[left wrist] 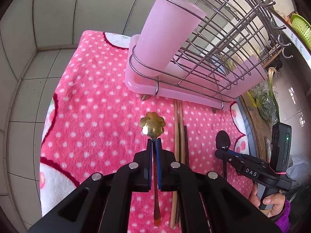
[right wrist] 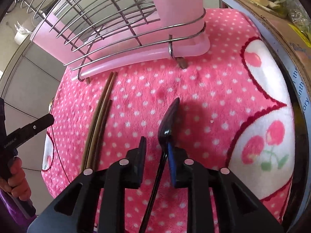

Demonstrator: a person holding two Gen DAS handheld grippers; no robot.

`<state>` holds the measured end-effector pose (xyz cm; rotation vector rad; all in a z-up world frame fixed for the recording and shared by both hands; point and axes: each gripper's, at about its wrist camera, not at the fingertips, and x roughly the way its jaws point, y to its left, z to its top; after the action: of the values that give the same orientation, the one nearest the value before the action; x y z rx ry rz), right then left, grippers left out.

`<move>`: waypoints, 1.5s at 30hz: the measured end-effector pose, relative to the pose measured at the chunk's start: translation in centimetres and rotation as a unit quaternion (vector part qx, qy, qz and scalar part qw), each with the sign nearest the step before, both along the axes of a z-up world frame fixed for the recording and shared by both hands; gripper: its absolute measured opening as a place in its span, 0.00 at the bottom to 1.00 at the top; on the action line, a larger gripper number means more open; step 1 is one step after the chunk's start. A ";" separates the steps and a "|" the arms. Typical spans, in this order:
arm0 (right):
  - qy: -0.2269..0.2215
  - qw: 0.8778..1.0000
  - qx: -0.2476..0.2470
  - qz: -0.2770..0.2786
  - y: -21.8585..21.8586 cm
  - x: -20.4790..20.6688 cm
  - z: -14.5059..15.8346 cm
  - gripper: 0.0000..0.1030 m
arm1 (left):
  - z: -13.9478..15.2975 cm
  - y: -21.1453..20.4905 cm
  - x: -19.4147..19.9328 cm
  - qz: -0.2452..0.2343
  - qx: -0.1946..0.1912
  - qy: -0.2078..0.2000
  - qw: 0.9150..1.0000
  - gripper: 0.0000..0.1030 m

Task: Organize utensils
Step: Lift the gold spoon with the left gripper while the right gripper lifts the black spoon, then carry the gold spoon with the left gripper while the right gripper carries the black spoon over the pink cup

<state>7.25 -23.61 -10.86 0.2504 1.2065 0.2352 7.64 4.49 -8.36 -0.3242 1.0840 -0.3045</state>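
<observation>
Left gripper (left wrist: pixel 153 141) pinches gold spoon (left wrist: pixel 152 124) neck | right gripper (right wrist: pixel 157 145) half open, black spoon (right wrist: pixel 169 120) against one pad | pink cup (left wrist: pixel 167 36), upper centre, awaits both.

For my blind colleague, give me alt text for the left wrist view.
The left gripper has its jaws shut on a gold flower-shaped spoon above a pink polka-dot blanket. Chopsticks lie alongside, before a wire rack holding a pink cup.
</observation>
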 end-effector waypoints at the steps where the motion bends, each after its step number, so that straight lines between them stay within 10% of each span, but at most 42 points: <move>1: -0.002 1.000 0.008 0.000 -0.1 0.2 0.2 0.27 | -0.1 0.0 0.0 0.000 0.000 0.001 1.000 0.03; 9: 0.001 0.999 0.045 -0.018 -1.5 2.0 0.5 0.28 | 0.0 0.0 0.1 0.003 0.000 0.000 1.000 0.03; 11: 0.000 0.998 0.057 -0.020 -2.0 2.2 0.2 0.07 | 0.2 0.0 0.1 0.004 0.002 -0.002 1.000 0.03; 15: -0.010 0.996 0.085 -0.032 -3.3 1.5 0.2 0.06 | 0.7 -0.2 -0.2 0.003 0.001 -0.014 1.000 0.03; 25: -0.155 0.981 0.111 -0.020 -5.0 -3.2 7.5 0.05 | 5.0 0.2 -2.0 0.016 -0.018 -0.088 0.996 0.03; 45: -0.462 0.875 0.146 -0.010 -6.0 -2.4 25.2 0.05 | 22.9 0.9 -1.7 0.048 0.006 -0.303 0.952 0.03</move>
<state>4.85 -29.59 14.32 0.3563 0.2077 0.4554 5.92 5.34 14.59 -0.2464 0.4622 -0.2851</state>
